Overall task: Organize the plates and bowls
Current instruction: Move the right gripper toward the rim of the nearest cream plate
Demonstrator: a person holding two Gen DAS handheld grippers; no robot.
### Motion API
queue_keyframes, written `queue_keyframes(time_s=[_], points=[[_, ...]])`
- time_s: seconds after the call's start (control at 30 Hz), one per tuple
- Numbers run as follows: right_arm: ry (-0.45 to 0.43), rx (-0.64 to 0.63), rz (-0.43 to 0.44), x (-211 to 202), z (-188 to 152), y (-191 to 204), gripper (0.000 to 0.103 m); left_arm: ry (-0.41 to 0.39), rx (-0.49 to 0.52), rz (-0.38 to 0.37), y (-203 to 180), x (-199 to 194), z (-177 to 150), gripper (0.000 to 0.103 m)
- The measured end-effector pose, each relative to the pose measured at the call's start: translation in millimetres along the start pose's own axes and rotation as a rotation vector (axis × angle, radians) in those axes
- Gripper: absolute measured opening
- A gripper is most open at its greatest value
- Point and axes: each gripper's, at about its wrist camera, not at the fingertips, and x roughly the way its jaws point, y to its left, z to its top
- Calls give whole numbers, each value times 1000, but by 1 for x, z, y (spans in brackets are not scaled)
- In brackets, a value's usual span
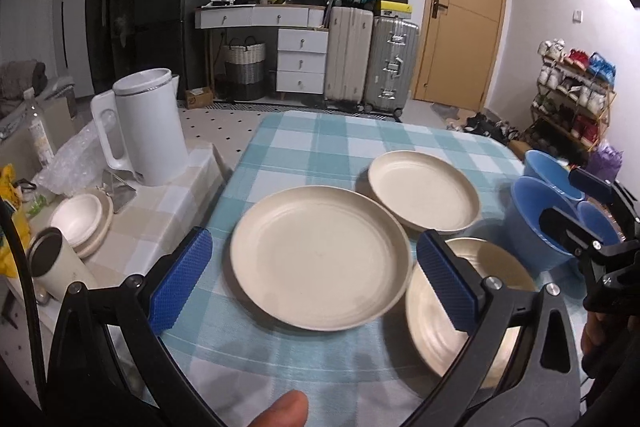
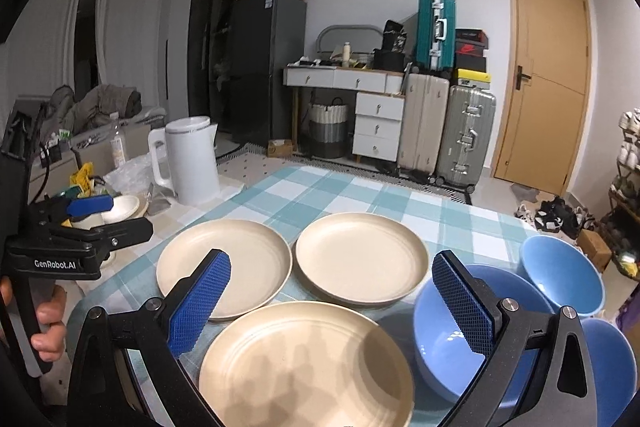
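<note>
Three cream plates lie apart on the blue checked tablecloth (image 2: 320,195): a left plate (image 2: 224,267), a far plate (image 2: 360,259) and a near plate (image 2: 304,367). Three blue bowls stand at the right: a big near bowl (image 2: 444,343), a far bowl (image 2: 560,275) and a bowl at the edge (image 2: 612,367). My right gripper (image 2: 332,307) hovers open above the near plate. My left gripper (image 1: 316,283) is open over the left plate (image 1: 320,259), holding nothing. The near plate (image 1: 496,267) is partly hidden behind its right finger. A thumb shows at the bottom.
A white kettle (image 1: 148,127) stands on the lower beige side table at the left, beside stacked small cream bowls (image 1: 80,219) and a dark-lidded tumbler (image 1: 52,263). Suitcases, drawers and a door are far behind. A shoe rack (image 1: 576,95) stands at the right.
</note>
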Motion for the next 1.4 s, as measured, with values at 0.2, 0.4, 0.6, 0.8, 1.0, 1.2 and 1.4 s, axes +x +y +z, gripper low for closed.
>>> queue_keyframes(time_s=[0.2, 0.4, 0.6, 0.8, 1.0, 1.2, 1.4], points=[[26, 34, 17, 25, 4, -4, 103, 11, -16, -29, 11, 18, 9, 102], [93, 21, 55, 56, 3, 2, 103, 34, 4, -24, 17, 38, 11, 102], [151, -8, 91, 82, 0, 15, 103, 105, -4, -16, 25, 68, -1, 102], [203, -24, 103, 105, -6, 24, 103, 155, -29, -21, 38, 93, -13, 102], [292, 46, 177, 137, -11, 21, 103, 218, -92, -14, 57, 118, -24, 102], [326, 44, 196, 157, -15, 28, 103, 259, -134, -3, 70, 136, -34, 102], [367, 41, 225, 178, -20, 36, 90, 289, -162, -7, 76, 145, -42, 102]])
